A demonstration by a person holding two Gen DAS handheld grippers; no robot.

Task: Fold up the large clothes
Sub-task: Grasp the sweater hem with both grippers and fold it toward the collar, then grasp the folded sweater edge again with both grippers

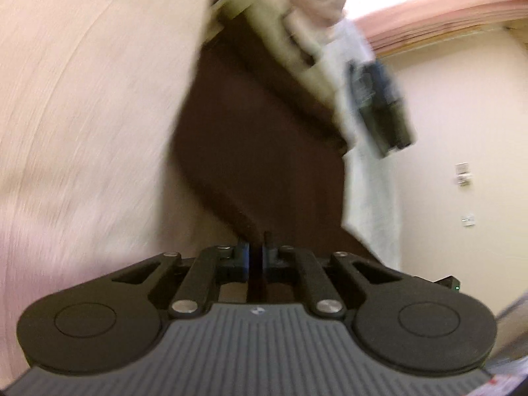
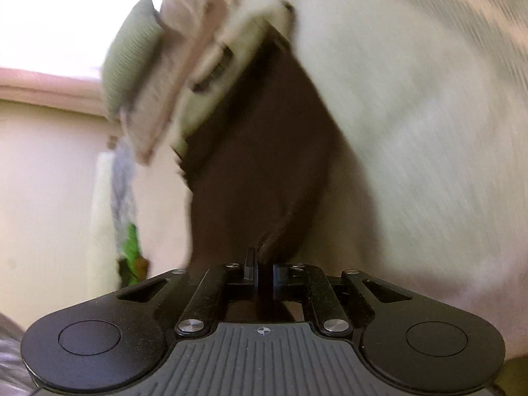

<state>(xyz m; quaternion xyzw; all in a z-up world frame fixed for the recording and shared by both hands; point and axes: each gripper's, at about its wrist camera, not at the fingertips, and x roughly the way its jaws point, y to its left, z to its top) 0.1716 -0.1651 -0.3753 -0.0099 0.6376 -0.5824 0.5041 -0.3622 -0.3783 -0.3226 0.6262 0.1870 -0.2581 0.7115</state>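
A dark brown garment (image 1: 257, 151) hangs stretched in the air between my two grippers. In the left wrist view my left gripper (image 1: 255, 254) is shut on its near edge, and the cloth runs up and right to a blurred hand and tool (image 1: 297, 33). In the right wrist view my right gripper (image 2: 264, 264) is shut on a bunched edge of the same brown garment (image 2: 260, 165). From there the cloth rises to the other hand (image 2: 191, 33) and its ridged grey-green tool body (image 2: 132, 56). Both views are motion-blurred.
A pale streaked surface (image 1: 82, 115) lies behind the garment, also on the right of the right wrist view (image 2: 412, 132). A cream wall (image 1: 462, 115) carries small switch plates (image 1: 462, 173). A white cloth (image 1: 373, 204) hangs by it. Grey and green items (image 2: 127, 198) hang at the left.
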